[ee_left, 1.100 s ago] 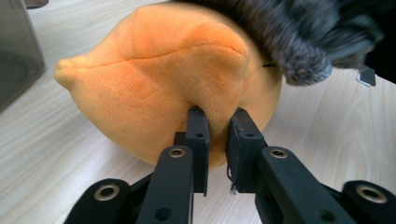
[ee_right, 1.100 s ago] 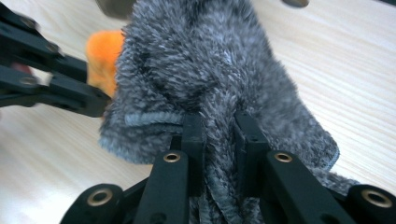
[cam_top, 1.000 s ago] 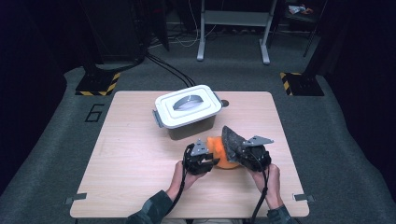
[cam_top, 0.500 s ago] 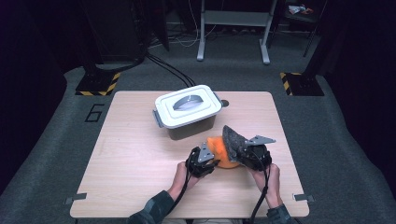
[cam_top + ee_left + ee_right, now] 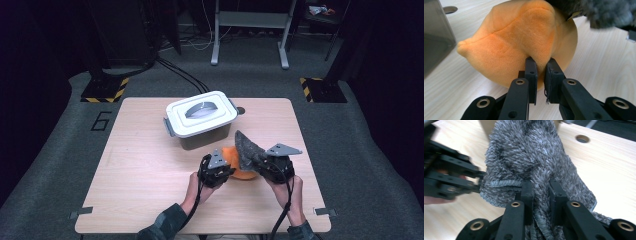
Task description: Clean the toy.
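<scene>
The orange plush toy (image 5: 239,165) lies on the surface (image 5: 145,165) in its near right part, just in front of the lidded container (image 5: 201,119) and between the two grippers. In the left gripper view the orange plush toy (image 5: 524,42) presents a soft, short-piled body with a stitched seam and a blunt point at one side, resting on the pale wood. The left gripper (image 5: 216,170) is held low at the toy's near left edge, the person's left hand (image 5: 195,189) behind it with the forearm coming up from the bottom edge of the high view. Its fingers (image 5: 531,72) have just been closing and now pinch a fold of the orange plush between them — a narrow gap remains, taken up by fabric. The right gripper (image 5: 267,162) sits at the toy's right, carried slightly higher, the right hand (image 5: 290,192) below it. Its fingers (image 5: 526,195) are clamped on the grey cloth (image 5: 534,157), a shaggy, looped fabric with a stitched hem that bunches up between and above them. In the high view the grey cloth (image 5: 246,149) stands up in a peak over the toy's right side — touching or overlapping it. The container is white-lidded, its handle folded flat, its body translucent grey.
</scene>
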The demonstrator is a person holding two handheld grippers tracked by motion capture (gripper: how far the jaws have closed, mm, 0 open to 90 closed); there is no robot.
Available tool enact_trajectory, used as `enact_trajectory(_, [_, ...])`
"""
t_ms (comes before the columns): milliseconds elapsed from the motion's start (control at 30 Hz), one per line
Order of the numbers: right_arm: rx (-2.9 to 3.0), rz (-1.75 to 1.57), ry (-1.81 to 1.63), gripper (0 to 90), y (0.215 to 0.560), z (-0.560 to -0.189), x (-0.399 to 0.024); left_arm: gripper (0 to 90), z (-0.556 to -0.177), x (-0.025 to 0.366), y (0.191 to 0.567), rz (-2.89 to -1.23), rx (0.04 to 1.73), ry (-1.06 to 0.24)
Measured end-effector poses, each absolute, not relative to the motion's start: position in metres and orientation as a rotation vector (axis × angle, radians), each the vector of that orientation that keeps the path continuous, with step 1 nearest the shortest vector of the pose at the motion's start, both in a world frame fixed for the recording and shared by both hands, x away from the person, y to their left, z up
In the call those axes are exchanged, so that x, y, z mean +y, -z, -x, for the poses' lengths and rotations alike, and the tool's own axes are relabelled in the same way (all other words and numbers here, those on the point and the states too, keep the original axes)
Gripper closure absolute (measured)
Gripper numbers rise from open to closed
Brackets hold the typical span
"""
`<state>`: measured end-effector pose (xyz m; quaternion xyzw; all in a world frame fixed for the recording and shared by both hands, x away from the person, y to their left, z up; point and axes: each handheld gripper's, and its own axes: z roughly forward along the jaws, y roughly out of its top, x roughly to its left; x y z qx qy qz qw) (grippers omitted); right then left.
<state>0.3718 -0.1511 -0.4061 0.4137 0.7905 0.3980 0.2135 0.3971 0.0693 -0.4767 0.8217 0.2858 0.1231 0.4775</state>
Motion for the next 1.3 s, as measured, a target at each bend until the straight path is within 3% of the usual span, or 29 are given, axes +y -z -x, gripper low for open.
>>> enact_trajectory(133, [2.235,-1.114,-0.997,76.9,0.418,-0.379,-0.129,82.2,-0.396,0.069,0.476,-2.018,0.704,-0.297])
enact_trajectory(367, [2.223,-1.144,-0.961,77.1,0.422,-0.383,-0.135,82.3,-0.4,0.073,0.479,-1.998,0.732,-0.269])
enact_trajectory(833, [2.169,-1.391,-0.951,77.1,0.461,-0.404,-0.187,82.3,-0.402,0.076,0.483,-2.006,0.737,-0.243])
enact_trajectory(1300, [2.208,-1.536,-0.895,76.9,0.492,-0.421,-0.201,82.2,-0.407,0.081,0.485,-2.002,0.745,-0.208])
